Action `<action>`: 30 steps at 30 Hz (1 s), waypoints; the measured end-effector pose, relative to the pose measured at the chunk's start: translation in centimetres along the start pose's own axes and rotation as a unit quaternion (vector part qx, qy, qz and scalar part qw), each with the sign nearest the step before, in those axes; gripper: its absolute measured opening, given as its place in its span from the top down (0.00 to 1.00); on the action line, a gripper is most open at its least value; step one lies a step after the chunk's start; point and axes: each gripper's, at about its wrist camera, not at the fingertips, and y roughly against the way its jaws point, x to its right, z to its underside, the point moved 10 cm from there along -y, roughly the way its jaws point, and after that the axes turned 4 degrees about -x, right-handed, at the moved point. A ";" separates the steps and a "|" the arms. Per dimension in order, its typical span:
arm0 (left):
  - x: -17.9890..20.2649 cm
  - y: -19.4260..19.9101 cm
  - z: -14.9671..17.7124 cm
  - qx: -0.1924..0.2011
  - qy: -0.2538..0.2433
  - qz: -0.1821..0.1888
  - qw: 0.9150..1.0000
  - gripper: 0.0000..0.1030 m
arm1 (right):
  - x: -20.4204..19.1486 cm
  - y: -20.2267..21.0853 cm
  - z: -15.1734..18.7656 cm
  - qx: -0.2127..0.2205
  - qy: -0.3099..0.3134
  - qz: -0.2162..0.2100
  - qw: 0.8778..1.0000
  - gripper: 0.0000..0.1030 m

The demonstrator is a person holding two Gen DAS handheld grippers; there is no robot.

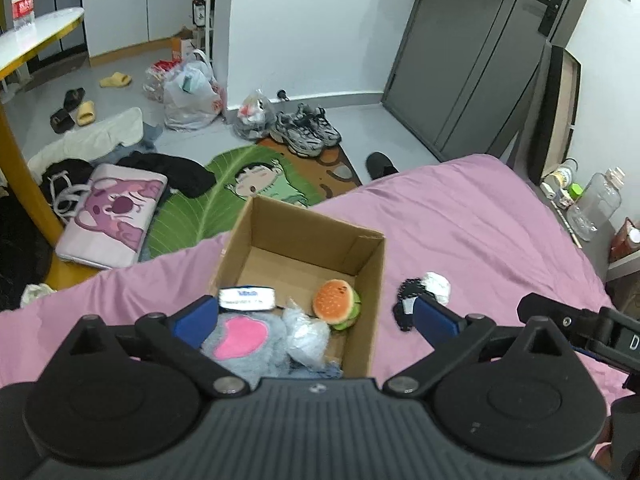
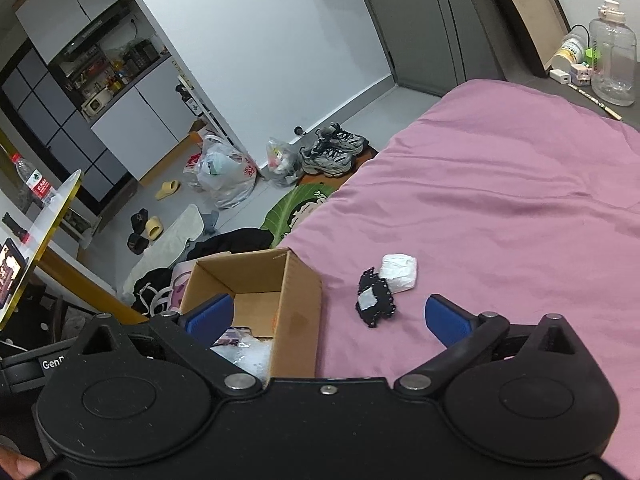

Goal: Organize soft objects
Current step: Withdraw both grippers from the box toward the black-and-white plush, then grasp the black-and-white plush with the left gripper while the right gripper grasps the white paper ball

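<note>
An open brown cardboard box sat on the pink bed sheet near the bed's edge, and most of the sorting looked done: inside it lay a plush hamburger toy with an orange bun, a grey fluffy plush with a pink patch, a crumpled clear plastic packet and a small white packet with blue print. Left outside, on the sheet just to the right of the box, were a black knitted piece with a white patch and a white folded soft packet, touching each other. Judging by this, those two remained to be put in the box before the task was finished. The left tool hung over the near end of the box with its blue pads spread to their widest, one over the plush and one beyond the box's right wall; nothing was gripped between them. The right tool was likewise fully spread and empty, straddling the box's right wall, with the black piece lying on the sheet ahead, between its pads but untouched.
</note>
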 end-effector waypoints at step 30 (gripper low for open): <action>8.3 -4.1 -0.2 0.007 -0.010 0.008 1.000 0.03 | 8.6 -1.0 -4.8 0.005 -0.036 0.010 0.999 0.00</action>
